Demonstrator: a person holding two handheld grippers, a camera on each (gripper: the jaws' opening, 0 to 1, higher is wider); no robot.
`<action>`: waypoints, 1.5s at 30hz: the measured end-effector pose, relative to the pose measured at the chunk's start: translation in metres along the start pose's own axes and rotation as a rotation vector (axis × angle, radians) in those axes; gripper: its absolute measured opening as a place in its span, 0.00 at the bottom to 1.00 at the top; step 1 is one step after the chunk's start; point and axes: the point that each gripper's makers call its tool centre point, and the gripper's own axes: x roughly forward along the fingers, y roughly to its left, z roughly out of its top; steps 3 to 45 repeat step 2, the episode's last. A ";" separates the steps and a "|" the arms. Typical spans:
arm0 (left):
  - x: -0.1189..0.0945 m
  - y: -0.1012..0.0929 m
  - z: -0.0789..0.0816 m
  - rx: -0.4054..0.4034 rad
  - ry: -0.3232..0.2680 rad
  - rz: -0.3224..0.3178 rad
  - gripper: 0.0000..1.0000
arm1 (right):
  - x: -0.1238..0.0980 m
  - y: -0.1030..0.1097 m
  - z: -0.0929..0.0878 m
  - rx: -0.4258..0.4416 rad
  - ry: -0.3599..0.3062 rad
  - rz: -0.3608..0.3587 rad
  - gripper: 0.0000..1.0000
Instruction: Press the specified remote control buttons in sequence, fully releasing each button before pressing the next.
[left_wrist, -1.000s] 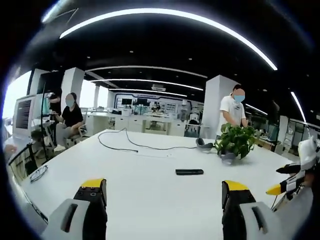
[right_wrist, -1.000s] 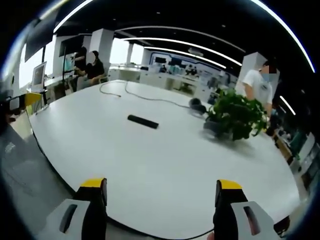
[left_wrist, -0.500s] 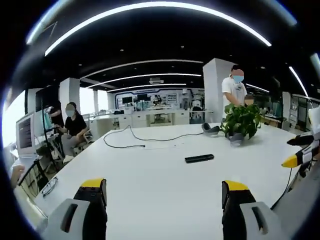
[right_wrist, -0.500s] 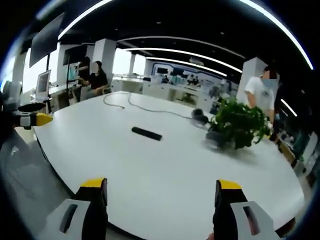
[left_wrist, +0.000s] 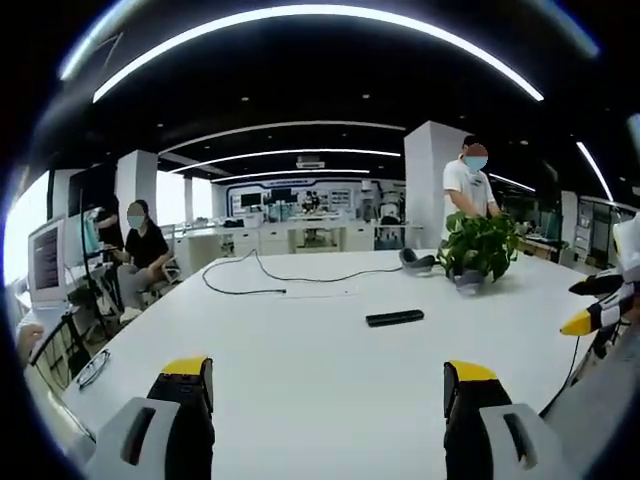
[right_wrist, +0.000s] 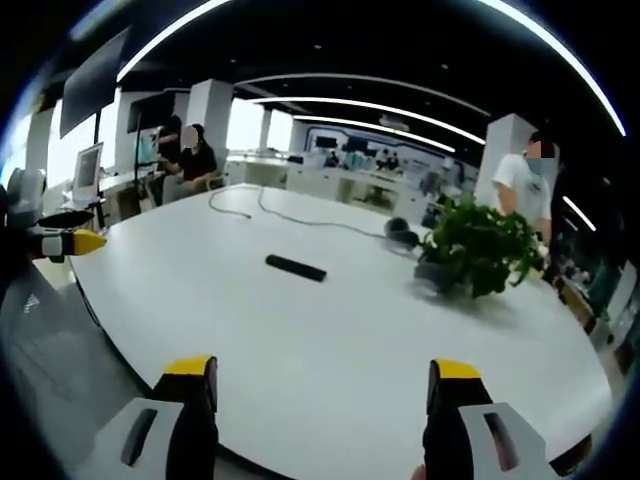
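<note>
— Left gripper view first: what is the biggest thing?
— A wide white bench (left_wrist: 300, 370) spans the lower half of the frame. Past it, at upper right, a person in a white shirt (left_wrist: 470, 190) stands by a pillar, and a seated person in black (left_wrist: 143, 245) is at middle left.
— Any container?
— A pot holding a leafy green plant (left_wrist: 478, 250) stands on the bench at middle right, with dark headphones (left_wrist: 415, 262) just beside it. In the right gripper view the plant (right_wrist: 478, 245) sits right of centre.
— And the remote control?
— The remote control (left_wrist: 394, 318) lies flat on the bench, right of centre, apart from the plant; in the right gripper view it (right_wrist: 295, 267) is left of centre. A black cable (left_wrist: 270, 280) curls behind it.
— The hands' tools?
— The left hand-held gripper (left_wrist: 327, 385) rises from the bottom edge, jaws spread wide, pinching nothing, short of the remote. The right hand-held gripper (right_wrist: 325, 383) is likewise spread and empty; its yellow tip also shows at the right edge of the left gripper view.
</note>
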 end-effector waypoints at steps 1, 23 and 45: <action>0.000 0.000 -0.001 0.003 0.005 0.000 1.00 | 0.000 0.000 0.000 -0.005 0.002 0.000 0.86; 0.000 0.000 -0.002 0.006 0.009 -0.002 1.00 | 0.000 0.000 0.000 -0.009 0.002 -0.004 0.86; 0.000 0.000 -0.002 0.006 0.009 -0.002 1.00 | 0.000 0.000 0.000 -0.009 0.002 -0.004 0.86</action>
